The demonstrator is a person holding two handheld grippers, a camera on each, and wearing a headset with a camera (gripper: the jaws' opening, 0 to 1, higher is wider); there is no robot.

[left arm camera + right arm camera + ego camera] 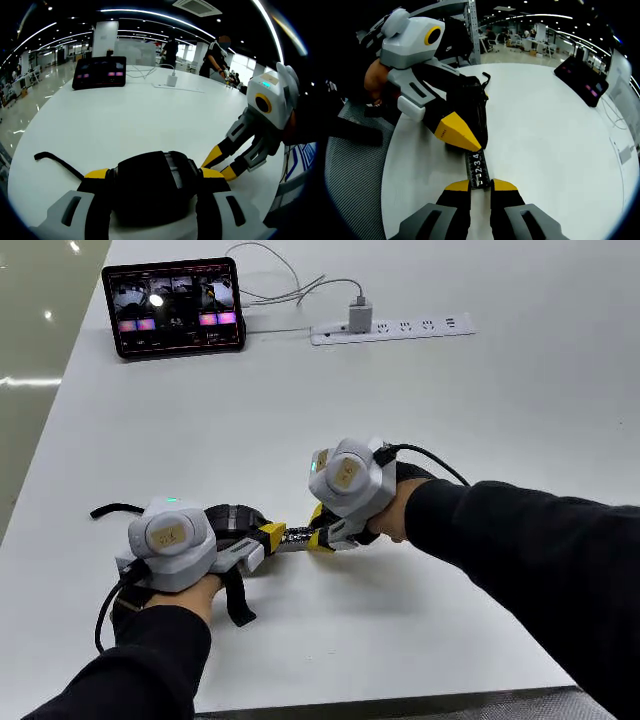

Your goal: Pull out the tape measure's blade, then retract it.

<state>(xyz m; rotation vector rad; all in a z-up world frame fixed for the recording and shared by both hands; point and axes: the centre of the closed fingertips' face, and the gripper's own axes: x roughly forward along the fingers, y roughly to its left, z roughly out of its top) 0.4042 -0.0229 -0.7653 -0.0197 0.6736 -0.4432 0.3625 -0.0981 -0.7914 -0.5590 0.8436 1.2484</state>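
The black tape measure sits on the white surface, clamped in the left claw. A short bit of blade is out, with the right claw pinched on its end. Tablet and power strip are way back at the far edge, well apart from both claws.

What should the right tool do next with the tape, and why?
Probably pull the right tool straight away from the case. It is shut on the tip of the blade, just a short bit shows, and the left tool clamps the case, so it looks ready to draw out.
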